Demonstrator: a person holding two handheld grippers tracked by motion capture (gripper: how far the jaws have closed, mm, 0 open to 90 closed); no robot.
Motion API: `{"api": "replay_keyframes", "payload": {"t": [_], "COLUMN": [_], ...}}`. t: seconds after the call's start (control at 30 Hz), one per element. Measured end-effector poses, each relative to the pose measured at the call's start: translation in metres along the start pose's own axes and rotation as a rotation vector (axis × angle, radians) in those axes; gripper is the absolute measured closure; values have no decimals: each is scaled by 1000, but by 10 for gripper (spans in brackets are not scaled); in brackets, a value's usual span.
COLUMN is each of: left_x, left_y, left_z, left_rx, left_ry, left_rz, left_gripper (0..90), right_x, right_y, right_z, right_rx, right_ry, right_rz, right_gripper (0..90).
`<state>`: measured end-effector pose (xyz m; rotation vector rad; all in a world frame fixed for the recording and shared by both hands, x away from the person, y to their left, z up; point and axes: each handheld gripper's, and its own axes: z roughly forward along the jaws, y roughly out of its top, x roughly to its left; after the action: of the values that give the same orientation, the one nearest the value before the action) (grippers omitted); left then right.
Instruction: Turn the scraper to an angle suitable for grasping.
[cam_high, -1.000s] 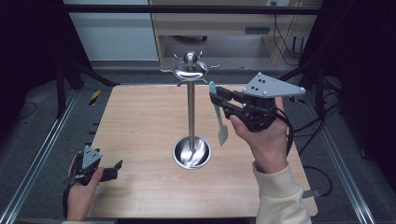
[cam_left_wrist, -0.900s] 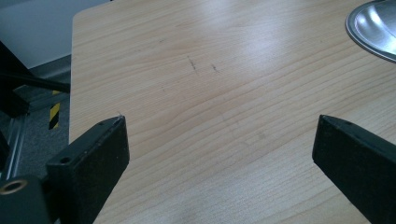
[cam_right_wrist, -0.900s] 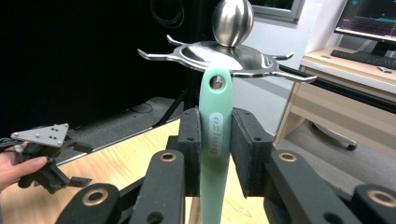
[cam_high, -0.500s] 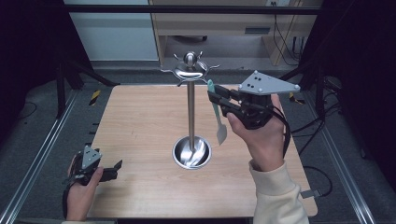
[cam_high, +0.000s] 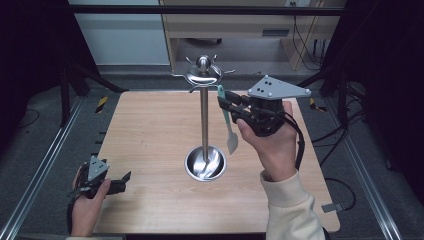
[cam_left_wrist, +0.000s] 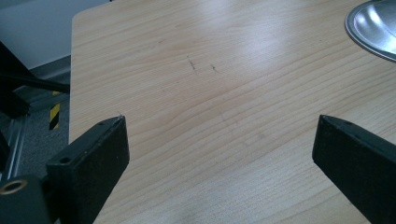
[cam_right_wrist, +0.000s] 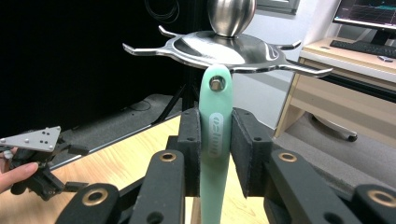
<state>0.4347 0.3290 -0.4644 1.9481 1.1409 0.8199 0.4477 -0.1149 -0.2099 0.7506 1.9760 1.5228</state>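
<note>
Spatula (cam_right_wrist: 215, 140) — mint-green handle with a hanging hole, pale blade hanging down — clamped upright between the pads of the right gripper (cam_right_wrist: 215, 128), its top just under a hook of the steel rack (cam_right_wrist: 224, 46) — left gripper (cam_left_wrist: 219, 149) gaping, empty.

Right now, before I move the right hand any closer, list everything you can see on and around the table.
Table: one, light wood, centre of the high view.
Stand: one, shiny metal, mid-table; round dish base, upright pole, hooked disc and ball on top.
Utensil: one, mint-green handle with hanging hole, pale blade pointing down; handle top right under a stand hook.
Desk: one, beige, beyond the table, carrying a keyboard and monitor.
Left claw: one, black, low at the table's near left corner, jaws apart.
Right claw: one, black, clamped on the utensil's handle.
</note>
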Motion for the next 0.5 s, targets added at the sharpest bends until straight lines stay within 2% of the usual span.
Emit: {"api": "replay_keyframes", "payload": {"t": [0.5], "left_x": [-1], "left_y": [0], "left_z": [0], "left_rx": [2], "left_ry": [2], "left_rz": [3], "left_gripper": [36], "right_x": [1], "right_y": [-6], "right_z": [4], "right_rx": [-40], "right_ry": [-6], "right_rz": [19], "right_gripper": [738]}}
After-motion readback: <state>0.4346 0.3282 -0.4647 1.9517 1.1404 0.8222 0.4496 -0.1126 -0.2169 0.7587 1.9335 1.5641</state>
